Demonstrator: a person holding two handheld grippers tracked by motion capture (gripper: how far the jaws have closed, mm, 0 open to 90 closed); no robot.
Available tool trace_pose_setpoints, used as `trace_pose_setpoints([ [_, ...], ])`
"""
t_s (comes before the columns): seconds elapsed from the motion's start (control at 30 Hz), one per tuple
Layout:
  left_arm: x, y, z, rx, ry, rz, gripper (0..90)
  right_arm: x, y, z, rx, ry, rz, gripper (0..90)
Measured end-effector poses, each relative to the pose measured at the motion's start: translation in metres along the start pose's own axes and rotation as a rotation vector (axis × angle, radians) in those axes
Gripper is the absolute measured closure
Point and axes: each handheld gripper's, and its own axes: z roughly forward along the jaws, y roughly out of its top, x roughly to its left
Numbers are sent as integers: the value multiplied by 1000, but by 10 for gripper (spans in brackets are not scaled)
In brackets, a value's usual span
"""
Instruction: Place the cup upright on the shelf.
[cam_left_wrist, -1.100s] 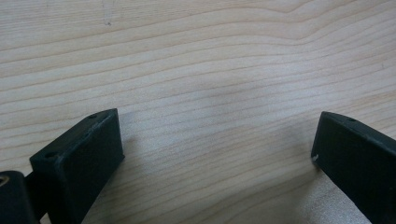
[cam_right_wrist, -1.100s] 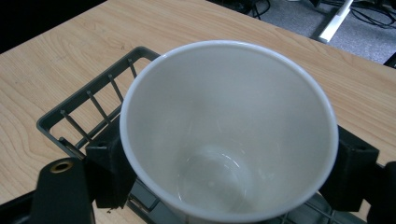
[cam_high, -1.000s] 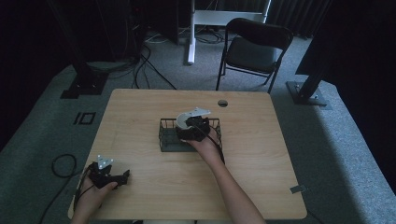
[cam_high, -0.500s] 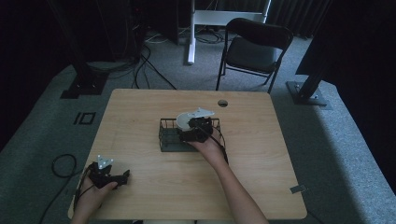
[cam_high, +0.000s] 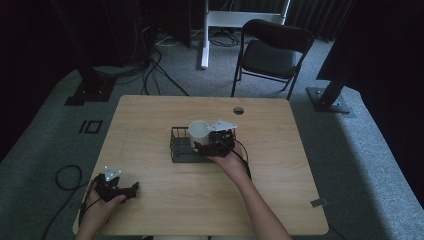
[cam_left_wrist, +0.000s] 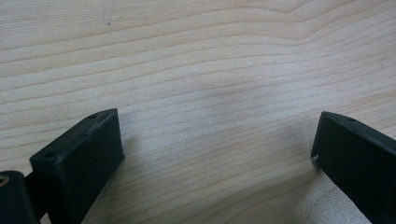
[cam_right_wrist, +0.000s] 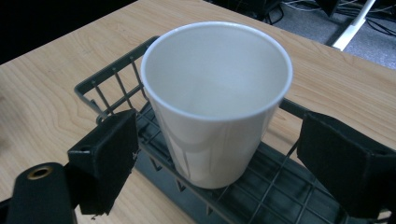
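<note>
A white paper cup (cam_high: 198, 133) stands upright in a dark wire basket (cam_high: 177, 150) at the table's middle. My right gripper (cam_high: 204, 145) is at the basket's right end, pointing left at the cup. In the right gripper view the cup (cam_right_wrist: 217, 102) sits between the open jaws of my right gripper (cam_right_wrist: 217, 140), with a gap on each side, and the basket's rim (cam_right_wrist: 107, 79) runs behind it. My left gripper (cam_high: 131, 189) rests near the table's front left corner. In its own view the left gripper (cam_left_wrist: 217, 140) is open over bare wood.
The wooden table (cam_high: 300, 175) has a round cable hole (cam_high: 238, 110) near its far edge. A black folding chair (cam_high: 272, 50) stands beyond the table. Cables lie on the floor at the left (cam_high: 67, 175).
My right gripper has drawn back a little to the right and toward the person, so the cup now stands apart from it. The left gripper has not moved.
</note>
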Motion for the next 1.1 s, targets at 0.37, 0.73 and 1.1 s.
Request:
trace_pose_setpoints([
  [0.37,0,0,0,-2,0,-1,23,-4,-9,-18,-13,-16,-7,127],
  [0.73,0,0,0,-2,-1,-2,23,-16,-23,-35,-14,-47,-3,127],
  [1.1,0,0,0,-1,0,0,23,-32,-36,-57,-24,-91,11,127],
])
